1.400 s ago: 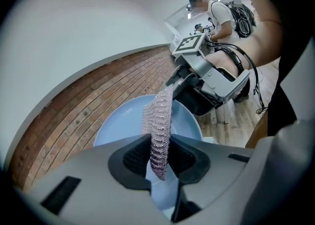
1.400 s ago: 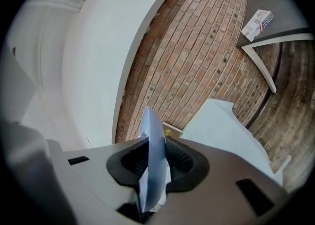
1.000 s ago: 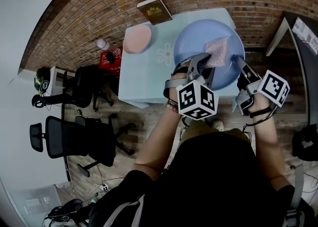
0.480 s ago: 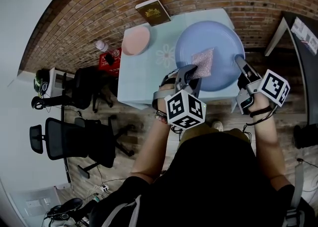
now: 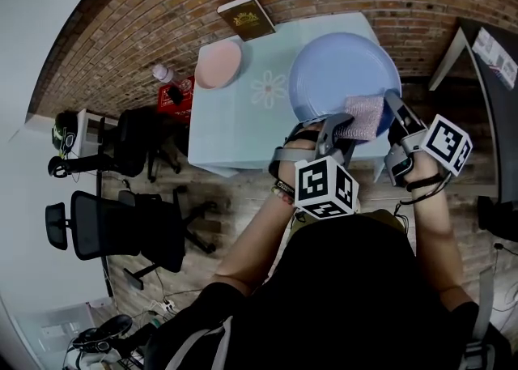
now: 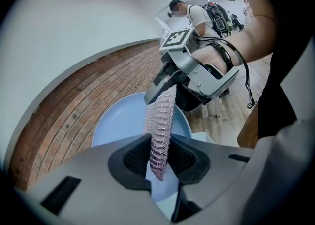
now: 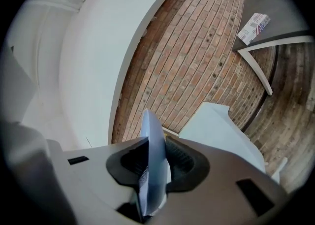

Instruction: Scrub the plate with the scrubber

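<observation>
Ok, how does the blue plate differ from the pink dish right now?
The blue plate is much larger than the pink dish. The right gripper clamps the blue plate's rim in its tongs; the pink dish sits untouched. The left gripper holds the scrubber at the blue plate's near edge; the pink dish carries nothing. Both are round.

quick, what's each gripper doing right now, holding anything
Left gripper: closed on the pink knobbly mesh scrubber.
Right gripper: closed on the rim of the round pale blue plate.
</observation>
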`<state>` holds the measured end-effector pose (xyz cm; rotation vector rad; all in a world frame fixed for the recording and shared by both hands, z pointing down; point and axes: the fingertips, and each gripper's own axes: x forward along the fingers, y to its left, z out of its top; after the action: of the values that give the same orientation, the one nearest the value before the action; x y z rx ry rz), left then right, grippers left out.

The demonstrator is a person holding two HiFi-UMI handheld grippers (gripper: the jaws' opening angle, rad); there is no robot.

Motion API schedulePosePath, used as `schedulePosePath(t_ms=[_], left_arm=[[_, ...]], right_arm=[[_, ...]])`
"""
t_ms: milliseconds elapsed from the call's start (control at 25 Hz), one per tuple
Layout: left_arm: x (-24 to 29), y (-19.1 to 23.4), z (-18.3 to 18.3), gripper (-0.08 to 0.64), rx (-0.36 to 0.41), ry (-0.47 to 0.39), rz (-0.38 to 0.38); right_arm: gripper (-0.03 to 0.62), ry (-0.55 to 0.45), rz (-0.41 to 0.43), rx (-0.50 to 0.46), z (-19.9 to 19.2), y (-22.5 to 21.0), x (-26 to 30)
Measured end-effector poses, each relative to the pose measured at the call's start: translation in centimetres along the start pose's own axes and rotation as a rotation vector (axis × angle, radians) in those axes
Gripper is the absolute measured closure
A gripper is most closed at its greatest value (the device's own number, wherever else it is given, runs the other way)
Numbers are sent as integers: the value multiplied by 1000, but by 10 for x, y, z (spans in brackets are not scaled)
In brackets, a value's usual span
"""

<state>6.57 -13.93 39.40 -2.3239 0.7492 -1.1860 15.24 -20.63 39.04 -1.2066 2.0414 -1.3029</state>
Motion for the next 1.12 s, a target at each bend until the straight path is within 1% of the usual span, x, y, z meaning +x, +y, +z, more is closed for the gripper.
schedulePosePath(t_ms=[160,240,320,440,520,600,720,800,920,1040,1120], left_arm=[[4,14,12,472,-15,-44,27],[6,25,17,472,-36,-63,61],[14,33,18,472,-30,-57,88],[25,46,20,472,13,-26,130],[29,57,16,472,38,1,162],[30,71,6,472,60,41,196],[24,92,-19,471,73,123,236],[16,99,-37,472,60,172,233],[3,96,-59,472,36,223,206],[-13,84,-73,472,15,242,179],[-22,74,-77,472,-17,234,155]], right_arm=[[494,-29,10,31,11,-4,-6],[494,-24,22,35,9,-3,-6],[494,-4,25,21,3,-2,-4],[494,29,10,-4,-7,1,-2],[494,34,36,11,-11,6,-1],[494,34,62,13,-12,11,1],[494,32,64,5,-10,15,2],[492,30,67,8,-9,18,2],[491,22,69,12,-7,18,3],[491,15,58,18,-6,16,3],[491,12,60,30,-5,18,6]])
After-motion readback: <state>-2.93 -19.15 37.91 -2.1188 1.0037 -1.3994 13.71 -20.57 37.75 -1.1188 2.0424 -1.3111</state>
